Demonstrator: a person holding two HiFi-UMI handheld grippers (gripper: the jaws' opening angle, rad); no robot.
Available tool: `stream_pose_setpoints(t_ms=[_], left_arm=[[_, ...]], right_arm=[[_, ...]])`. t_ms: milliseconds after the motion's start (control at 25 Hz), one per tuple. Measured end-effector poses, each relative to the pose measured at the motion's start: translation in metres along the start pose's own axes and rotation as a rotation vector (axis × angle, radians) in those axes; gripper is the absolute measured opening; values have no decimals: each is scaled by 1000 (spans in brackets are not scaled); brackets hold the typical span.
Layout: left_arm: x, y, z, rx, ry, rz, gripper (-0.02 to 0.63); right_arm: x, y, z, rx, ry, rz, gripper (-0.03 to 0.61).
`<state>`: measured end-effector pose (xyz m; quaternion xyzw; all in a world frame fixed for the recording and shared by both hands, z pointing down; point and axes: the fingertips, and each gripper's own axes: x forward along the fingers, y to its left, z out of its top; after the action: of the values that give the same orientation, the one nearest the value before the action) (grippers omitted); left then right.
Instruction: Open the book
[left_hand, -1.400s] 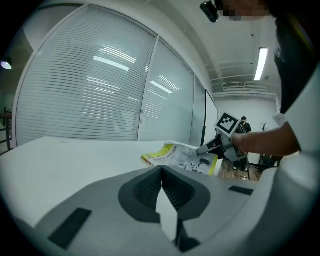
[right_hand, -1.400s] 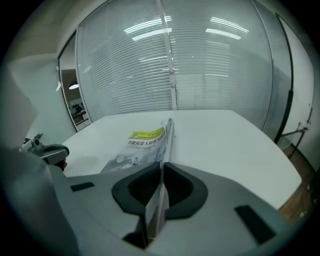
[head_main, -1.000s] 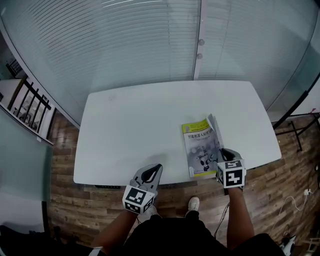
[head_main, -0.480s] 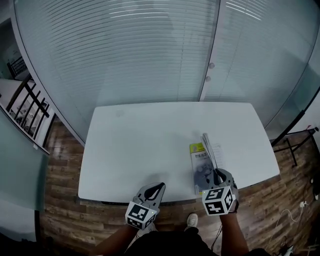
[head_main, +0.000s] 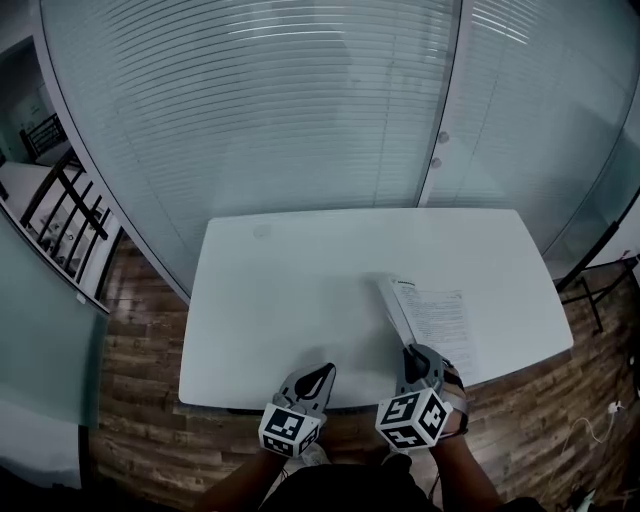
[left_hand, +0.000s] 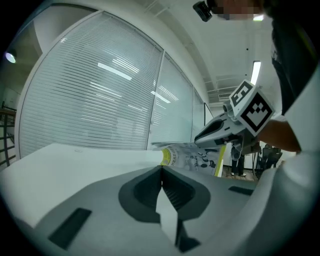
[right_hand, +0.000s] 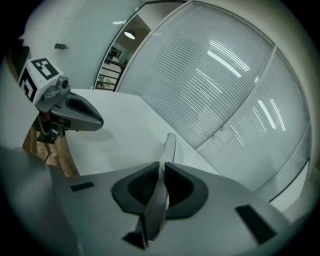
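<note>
nearest the person, the left gripper (head_main: 322, 371) hangs over the near edge of the white table (head_main: 270, 290), its jaws pressed together with nothing between them. just to its right, the right gripper (head_main: 411, 353) has the book's front cover (head_main: 394, 303) between its jaws. the pads sit on the cover's near edge while the jaws are easing open. the cover stands up almost edge-on, leaning left, above the book (head_main: 442, 322). the book lies on the right half of the table with a printed page showing. beyond the table stands a glass wall with blinds (head_main: 300, 110), and wood flooring (head_main: 140, 340) shows at the left.
</note>
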<state>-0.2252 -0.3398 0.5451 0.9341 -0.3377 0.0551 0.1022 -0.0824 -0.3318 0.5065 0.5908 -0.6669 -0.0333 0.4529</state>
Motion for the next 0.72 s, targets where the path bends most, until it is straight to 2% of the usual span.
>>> stream_pose_setpoints(t_ms=[160,360,440,560,720], left_arm=[[-11,18,5,76,-10,79,11],[-28,29,6,91,-21,138,11],[-27,30,4,126,-37,138,11],[-28,27,-6,113,-20,133,11],[-37,26,-4,126,-6,109,11]], right_arm=[[4,34,19,-13,-50,7,48],[11,73,28,-60,-83,6,43],[16,81,28,-81,-91,-2,43],[23,99,22,-119,-87,5,49],[35,117,15,-94,-105,29,67]])
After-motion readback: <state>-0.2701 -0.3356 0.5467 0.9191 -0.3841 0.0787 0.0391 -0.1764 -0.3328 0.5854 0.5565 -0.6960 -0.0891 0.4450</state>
